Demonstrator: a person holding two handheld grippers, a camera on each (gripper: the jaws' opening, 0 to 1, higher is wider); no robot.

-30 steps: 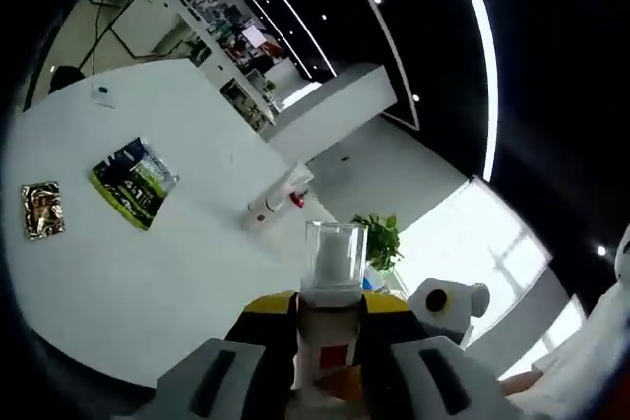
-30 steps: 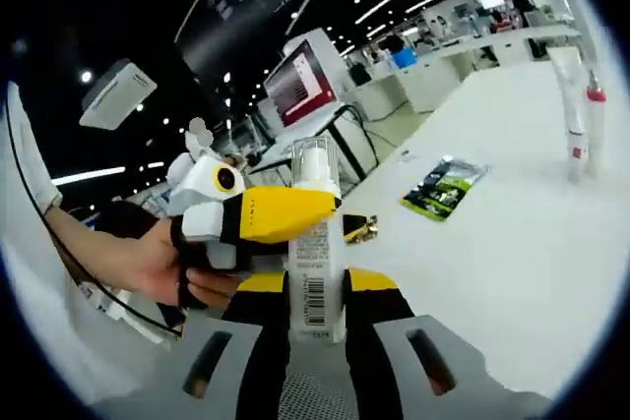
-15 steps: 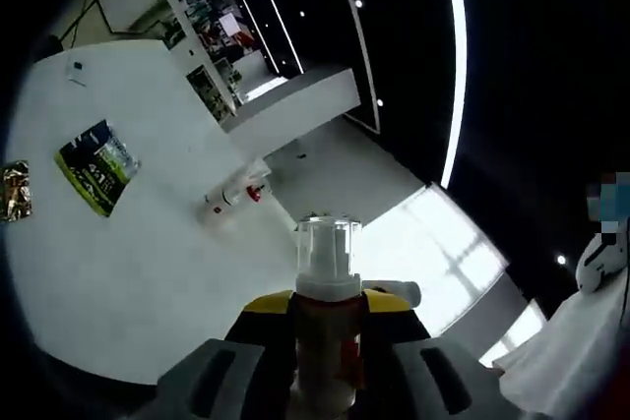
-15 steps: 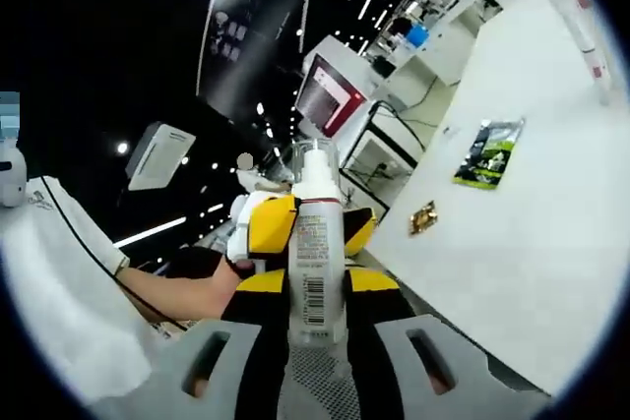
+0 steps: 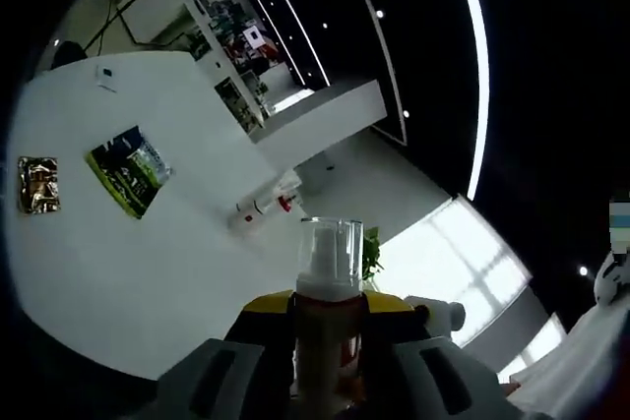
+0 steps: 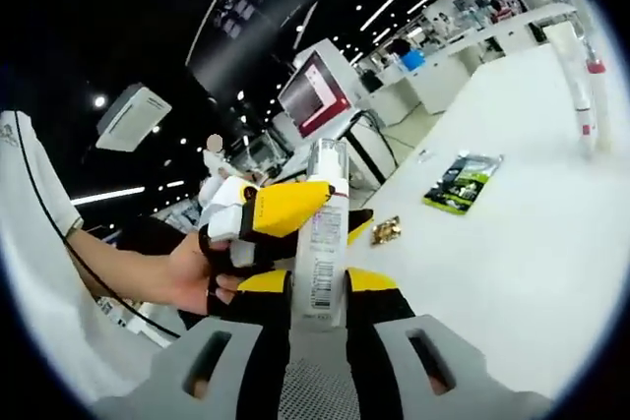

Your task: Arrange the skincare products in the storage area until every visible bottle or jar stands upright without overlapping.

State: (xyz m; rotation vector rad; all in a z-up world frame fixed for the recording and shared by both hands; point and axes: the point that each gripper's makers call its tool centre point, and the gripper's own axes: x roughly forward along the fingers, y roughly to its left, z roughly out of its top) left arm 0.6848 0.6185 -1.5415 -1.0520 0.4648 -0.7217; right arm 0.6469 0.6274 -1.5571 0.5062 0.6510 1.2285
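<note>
Both views have swung back toward the bench while the pump bottle remains aloft, fingers of the right gripper and left gripper closed on it, so placement upright is still pending.

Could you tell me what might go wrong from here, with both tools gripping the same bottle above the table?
1. Both the left tool and right tool clamp one spray bottle held in the air; uneven release could drop it onto the white table.
2. Its clear cap looks loose-fitting and might pop off.
3. The tubes lie flat, still unsorted.
</note>
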